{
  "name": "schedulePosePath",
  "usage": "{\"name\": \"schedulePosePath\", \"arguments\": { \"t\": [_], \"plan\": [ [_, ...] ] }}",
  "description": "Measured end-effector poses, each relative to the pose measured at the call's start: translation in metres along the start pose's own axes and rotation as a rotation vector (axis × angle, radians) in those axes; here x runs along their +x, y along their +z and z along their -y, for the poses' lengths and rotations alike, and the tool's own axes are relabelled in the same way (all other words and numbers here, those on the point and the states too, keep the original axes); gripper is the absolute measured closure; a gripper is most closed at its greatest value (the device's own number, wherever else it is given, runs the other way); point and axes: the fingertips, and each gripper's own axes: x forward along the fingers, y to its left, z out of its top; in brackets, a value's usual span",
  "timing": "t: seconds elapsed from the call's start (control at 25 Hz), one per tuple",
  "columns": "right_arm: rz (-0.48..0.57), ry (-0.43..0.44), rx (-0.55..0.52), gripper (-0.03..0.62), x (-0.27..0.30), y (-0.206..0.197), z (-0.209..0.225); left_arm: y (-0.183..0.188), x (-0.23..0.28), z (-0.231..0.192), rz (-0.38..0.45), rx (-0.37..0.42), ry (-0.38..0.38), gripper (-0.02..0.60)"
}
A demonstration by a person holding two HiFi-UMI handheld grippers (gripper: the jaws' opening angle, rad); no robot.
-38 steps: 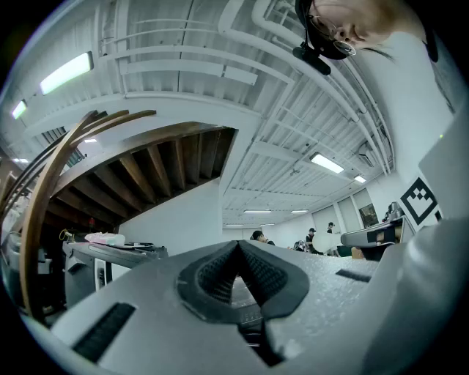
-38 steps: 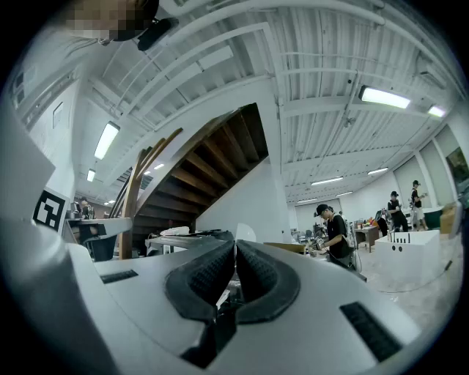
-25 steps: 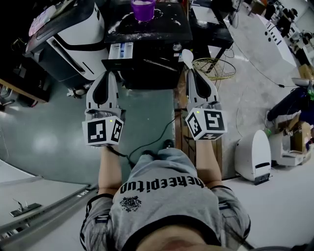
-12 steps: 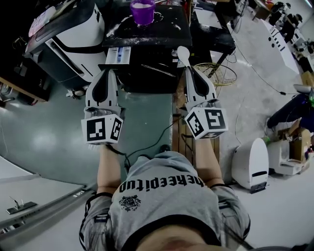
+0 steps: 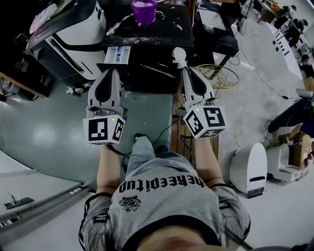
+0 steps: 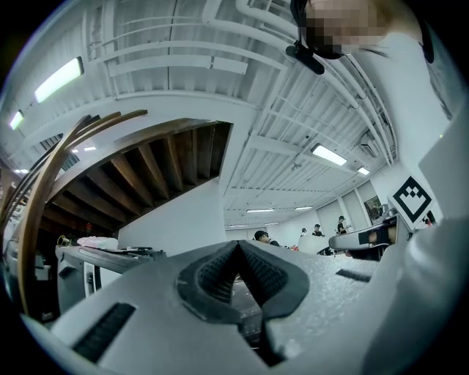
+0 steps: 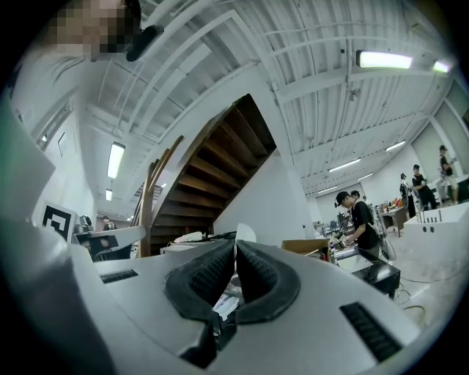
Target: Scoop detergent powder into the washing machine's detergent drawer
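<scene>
The scoop (image 5: 180, 54) has edged forward, handle clamped between right gripper (image 5: 186, 71) jaws

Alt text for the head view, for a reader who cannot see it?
From above, a person holds two grippers toward a dark washing machine. The right gripper is shut on a white scoop. The left gripper is shut and empty, near the open drawer. A purple cup stands on the machine's top.
</scene>
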Motion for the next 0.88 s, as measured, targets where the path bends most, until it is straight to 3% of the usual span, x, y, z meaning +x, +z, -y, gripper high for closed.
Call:
{"name": "schedulePosePath", "arguments": {
  "t": [0.36, 0.88],
  "plan": [
    [-0.004, -0.012, -0.015, 0.588, 0.04, -0.003, 0.012, -0.013, 0.037, -0.019, 0.01, -0.015, -0.003, 0.578],
    [0.003, -0.06, 0.0, 0.587, 0.164, -0.01, 0.031, -0.037, 0.134, -0.106, 0.011, -0.014, -0.002, 0.578]
  ]
}}
